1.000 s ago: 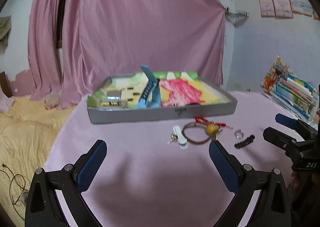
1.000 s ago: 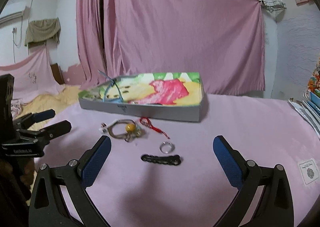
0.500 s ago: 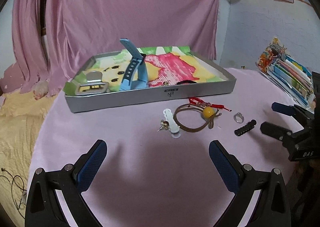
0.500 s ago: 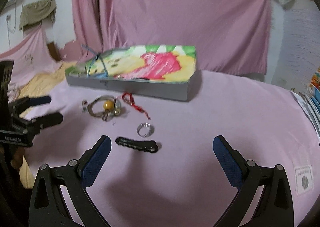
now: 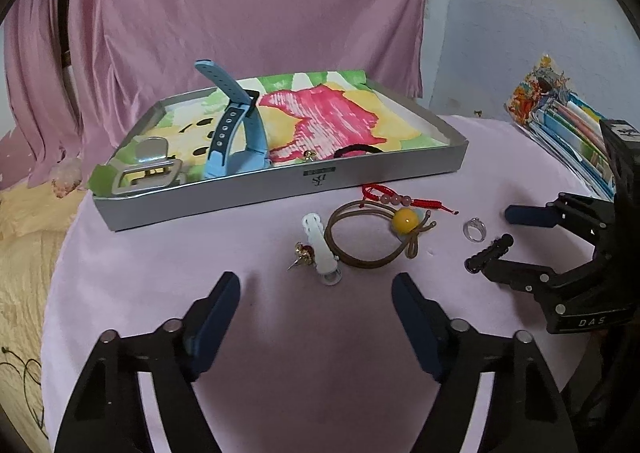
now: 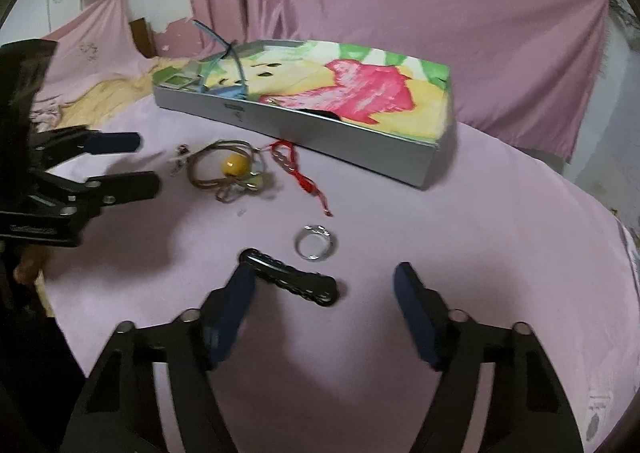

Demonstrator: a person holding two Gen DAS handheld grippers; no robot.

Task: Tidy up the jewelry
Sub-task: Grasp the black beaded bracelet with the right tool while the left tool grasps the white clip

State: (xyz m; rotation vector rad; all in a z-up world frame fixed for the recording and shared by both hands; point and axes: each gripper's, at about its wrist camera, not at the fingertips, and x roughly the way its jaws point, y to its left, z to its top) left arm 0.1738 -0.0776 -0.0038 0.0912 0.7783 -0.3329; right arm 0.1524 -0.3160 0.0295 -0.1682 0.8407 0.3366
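the right gripper [image 6: 324, 293] is hovering low over the pink table [image 6: 480, 253] with its jaws spread wide, nothing between them. the black hair clip [image 6: 292, 282] is lying just ahead of its left finger, with the silver ring [image 6: 316, 244] just beyond. the clip is looking light, stiff and narrow, so pinching across its middle seems safest; the ring is looking small, hard and likely to slip, so it probably needs a squeeze across its band. the left gripper [image 5: 316, 305] is also gaping wide and empty, facing the white clip [image 5: 320, 249], the earring [image 5: 301, 253] and the soft brown hair tie [image 5: 372, 237] with its yellow bead. the tray [image 5: 280, 193] is sitting behind them, holding a blue watch strap [image 5: 236, 133].
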